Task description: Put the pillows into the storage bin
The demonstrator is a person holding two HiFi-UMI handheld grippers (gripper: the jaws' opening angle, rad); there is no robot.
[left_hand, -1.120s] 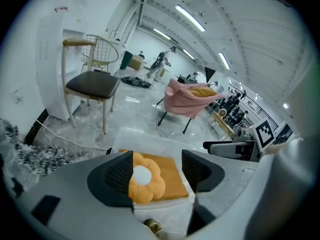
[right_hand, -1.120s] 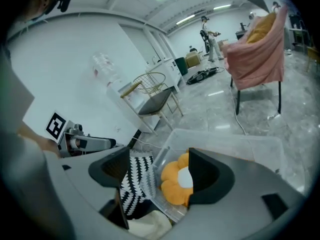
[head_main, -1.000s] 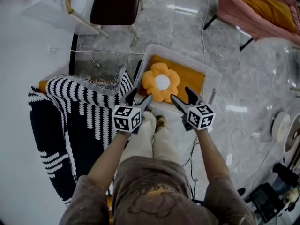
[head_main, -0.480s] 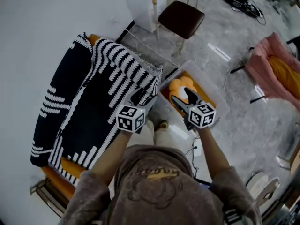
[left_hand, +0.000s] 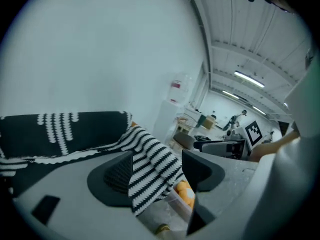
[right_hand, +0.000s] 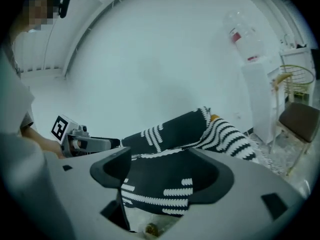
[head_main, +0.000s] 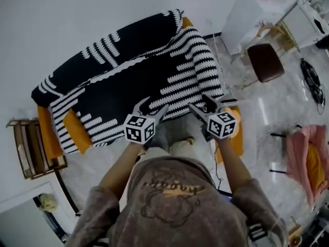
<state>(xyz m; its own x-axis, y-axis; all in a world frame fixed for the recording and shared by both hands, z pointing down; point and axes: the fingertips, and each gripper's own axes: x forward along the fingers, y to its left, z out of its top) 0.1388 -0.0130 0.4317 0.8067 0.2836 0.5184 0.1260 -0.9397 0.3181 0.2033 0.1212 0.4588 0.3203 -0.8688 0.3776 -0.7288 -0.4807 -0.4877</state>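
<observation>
The head view shows a sofa under a black-and-white striped blanket (head_main: 149, 71), with an orange cushion (head_main: 77, 130) peeking out at its left end. My left gripper (head_main: 153, 107) and right gripper (head_main: 199, 103) hover side by side over the blanket's near edge, both open and empty. The storage bin is mostly hidden behind the right gripper; a strip of its orange contents (head_main: 236, 143) shows. In the left gripper view, the bin (left_hand: 172, 206) holds an orange flower pillow (left_hand: 184, 193), seen between the open jaws of the left gripper (left_hand: 157, 169). The right gripper (right_hand: 160, 171) faces the blanket.
A wooden side shelf (head_main: 31, 148) stands left of the sofa. A brown-seated chair (head_main: 264, 62) and a white cabinet (head_main: 257, 9) are at the upper right. A pink chair (head_main: 307, 163) sits at the right edge. The floor is grey marble.
The view has swung from the bin with the flower pillow to the sofa. Both grippers turned with the body, staying open and empty; the bin now lies behind the right gripper.
</observation>
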